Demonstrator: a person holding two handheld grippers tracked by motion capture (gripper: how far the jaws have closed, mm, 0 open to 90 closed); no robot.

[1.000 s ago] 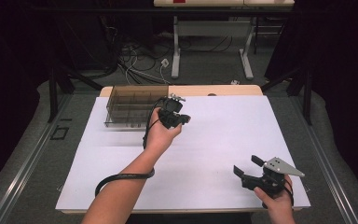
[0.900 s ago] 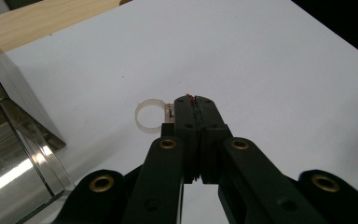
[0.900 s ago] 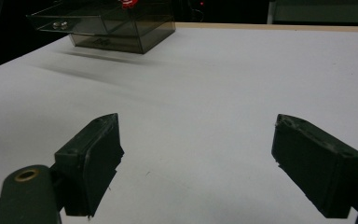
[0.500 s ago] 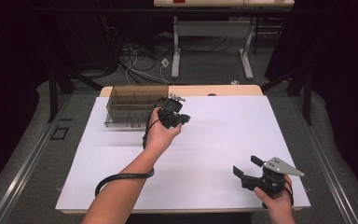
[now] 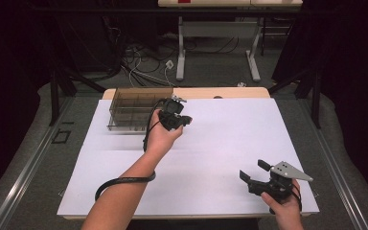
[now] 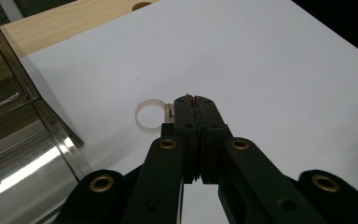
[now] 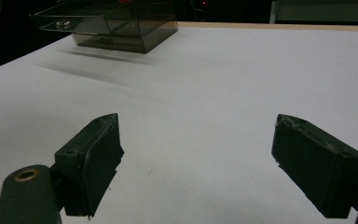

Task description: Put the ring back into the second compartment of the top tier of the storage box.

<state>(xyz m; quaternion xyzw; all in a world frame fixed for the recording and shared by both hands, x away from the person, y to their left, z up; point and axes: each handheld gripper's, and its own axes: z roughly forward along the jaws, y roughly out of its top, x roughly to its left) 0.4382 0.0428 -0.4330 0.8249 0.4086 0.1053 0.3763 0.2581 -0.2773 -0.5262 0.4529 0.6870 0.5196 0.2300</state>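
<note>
With the left gripper (image 6: 193, 105) pinched on a clear ring (image 6: 150, 114) beside the box (image 5: 136, 106) and the right gripper (image 7: 198, 168) wide, loosening likely drops the ring.

So the right gripper (image 7: 196, 168) had its two black jaws spread wide apart, one coming up at about 8 o'clock and the other at about 4 o'clock, with nothing between them but bare white table surface (image 7: 223, 93). Way off at roughly 11 o'clock sat a smoky clear plastic organizer box (image 7: 116, 25) on the white sheet. A strip of light wood edge (image 7: 284, 26) ran along the far side around 1 o'clock, dark behind it.
</note>
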